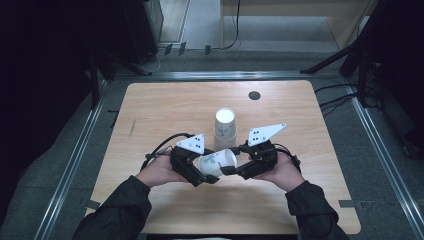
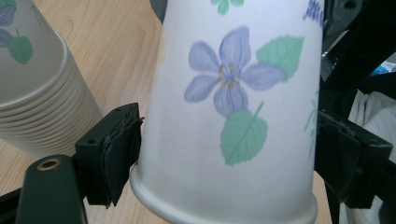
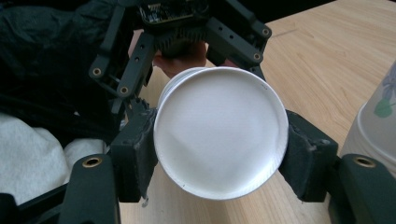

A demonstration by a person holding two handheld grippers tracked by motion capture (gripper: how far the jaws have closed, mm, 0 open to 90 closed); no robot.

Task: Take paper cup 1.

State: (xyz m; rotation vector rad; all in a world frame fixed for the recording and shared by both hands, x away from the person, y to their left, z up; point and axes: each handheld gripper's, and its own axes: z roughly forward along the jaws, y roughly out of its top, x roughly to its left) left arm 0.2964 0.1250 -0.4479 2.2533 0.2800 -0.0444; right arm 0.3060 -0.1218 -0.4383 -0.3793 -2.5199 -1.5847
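Note:
A white paper cup (image 1: 216,162) with blue flowers lies on its side above the near middle of the wooden table (image 1: 165,105), held between both grippers. My left gripper (image 1: 202,169) is shut on its rim end; in the left gripper view its pads (image 2: 122,149) press the cup wall (image 2: 233,107) just above the rolled rim. My right gripper (image 1: 234,164) is shut on the base end, and the round white base (image 3: 219,133) faces that camera with a jaw on either side. A stack of upturned cups (image 1: 225,129) stands just behind.
The cup stack (image 2: 28,93) stands close to the left jaw and shows as a flowered wall (image 3: 373,130) at the edge of the right gripper view. A dark round hole (image 1: 254,95) sits near the table's far edge. Metal rails and cables run along the floor around the table.

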